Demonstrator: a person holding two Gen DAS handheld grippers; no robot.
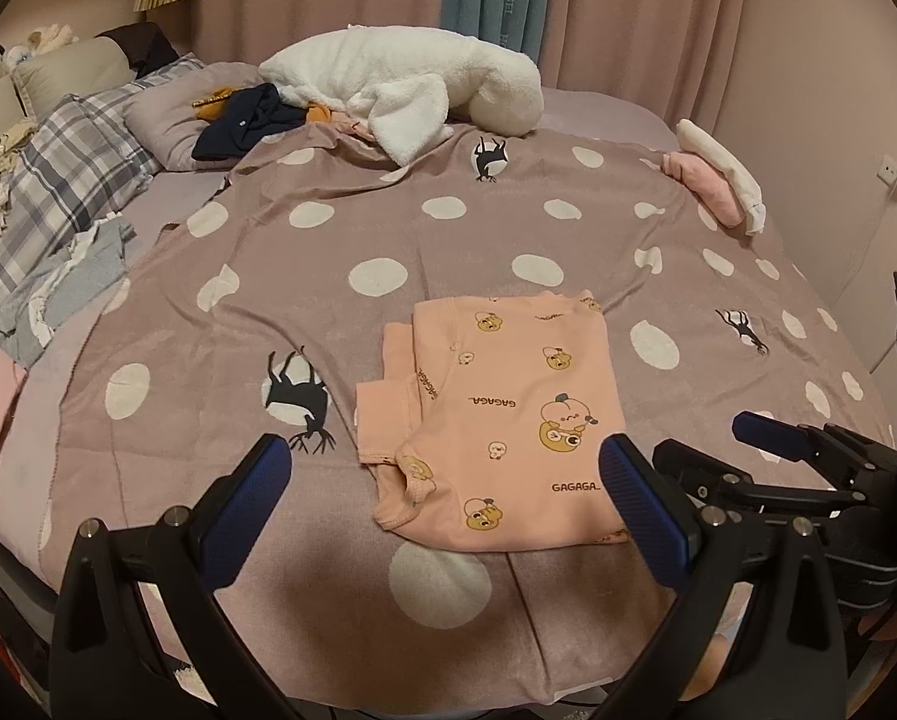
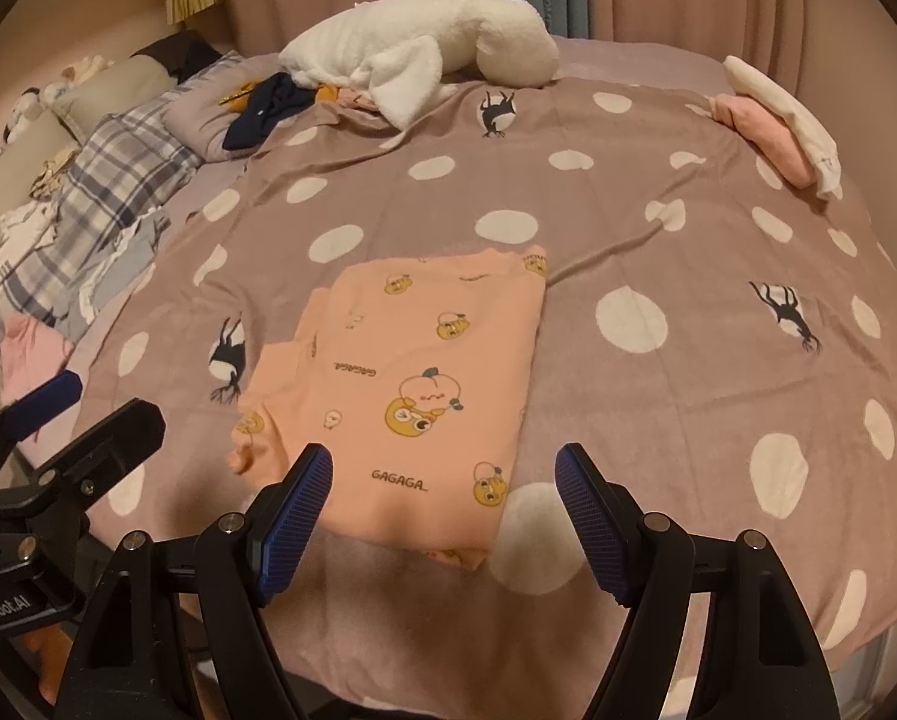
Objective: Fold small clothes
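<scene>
Spotted bedspread (image 2: 658,228) bears folded pink garment (image 2: 412,372), untouched between parted right fingers (image 2: 295,510).

Your left wrist camera looked forward and down along the left gripper (image 1: 448,474) from close above the bedspread (image 1: 448,252); your right one did likewise along the right gripper (image 2: 445,480). Both shared the peach garment (image 1: 508,414) ahead and the white fleece (image 1: 406,84) beyond.
</scene>
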